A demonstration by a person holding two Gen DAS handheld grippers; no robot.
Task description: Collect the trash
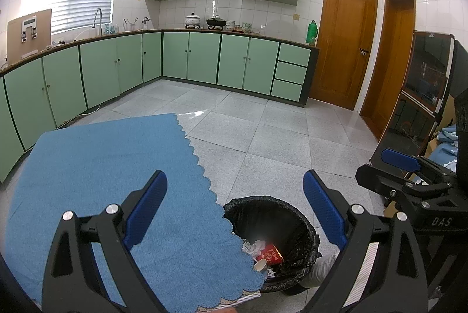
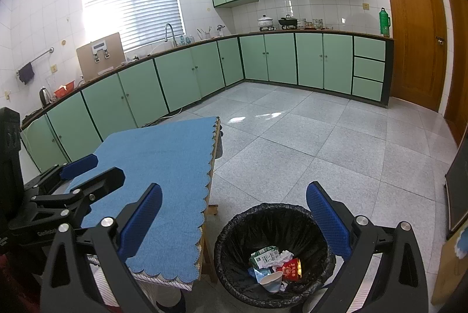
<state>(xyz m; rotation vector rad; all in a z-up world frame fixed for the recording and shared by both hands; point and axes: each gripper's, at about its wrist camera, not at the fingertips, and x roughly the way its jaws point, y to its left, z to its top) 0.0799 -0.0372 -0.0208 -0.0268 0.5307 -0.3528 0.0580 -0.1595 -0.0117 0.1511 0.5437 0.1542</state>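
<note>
Both tools stood with their blue pads spread wide and nothing between them: the left tool (image 1: 235,207) hung over the near right edge of the tabletop (image 1: 96,167), the right tool (image 2: 234,219) just to its right, over the floor and the bin. The relation that mattered was downward: the black-lined bin (image 2: 275,251) sat on the floor tight against the tabletop's near right corner, directly beneath and slightly ahead of both tools, its round mouth facing up. The right tool was the more squarely above it, and in the left wrist view the blue cloth hid part of the bin's rim. The trash lay inside the bin. Counted from the right wrist view, there was one red packet (image 2: 291,269), one white paper cup (image 2: 272,282), one green-and-white carton (image 2: 263,254), one wad of crumpled white paper (image 2: 283,256) and what looked like one bluish wrapper; any smaller scraps could not be told apart. The blue cloth showed no item on it in either view, so collection looked finished or nearly so.
</note>
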